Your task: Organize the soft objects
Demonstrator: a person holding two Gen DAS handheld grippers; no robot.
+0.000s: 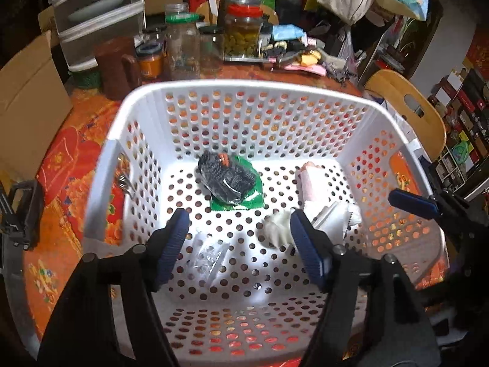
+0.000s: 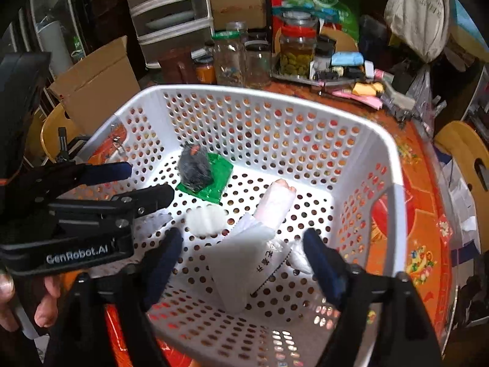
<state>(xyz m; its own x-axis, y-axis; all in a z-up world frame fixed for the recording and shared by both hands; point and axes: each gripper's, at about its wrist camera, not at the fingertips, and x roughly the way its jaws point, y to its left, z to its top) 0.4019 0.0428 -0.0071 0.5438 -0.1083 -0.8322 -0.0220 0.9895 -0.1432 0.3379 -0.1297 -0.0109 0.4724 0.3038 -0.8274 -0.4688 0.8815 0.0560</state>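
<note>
A white perforated basket [image 1: 244, 90] [image 2: 275, 98] stands on the orange table. Inside lie a dark knitted item in a green packet [image 1: 229, 180] [image 2: 197, 172], a pink and white cloth roll [image 1: 314, 183] [image 2: 275, 203], a white fluffy piece [image 1: 276, 227] [image 2: 206, 220], a white packet [image 2: 244, 263] and a clear plastic wrapper [image 1: 209, 255]. My left gripper [image 1: 240, 247] is open and empty above the basket floor; it also shows in the right wrist view [image 2: 143, 180]. My right gripper [image 2: 243, 258] is open and empty over the white packet; one of its fingers [image 1: 412, 203] shows in the left wrist view.
Glass jars [image 1: 241, 33] [image 2: 296, 52], a brown jug [image 1: 117, 67] and small clutter stand behind the basket. A cardboard box [image 1: 27, 104] [image 2: 97, 82] is at the left, plastic drawers [image 1: 97, 15] behind it, a wooden chair [image 1: 409, 107] [image 2: 467, 150] at the right.
</note>
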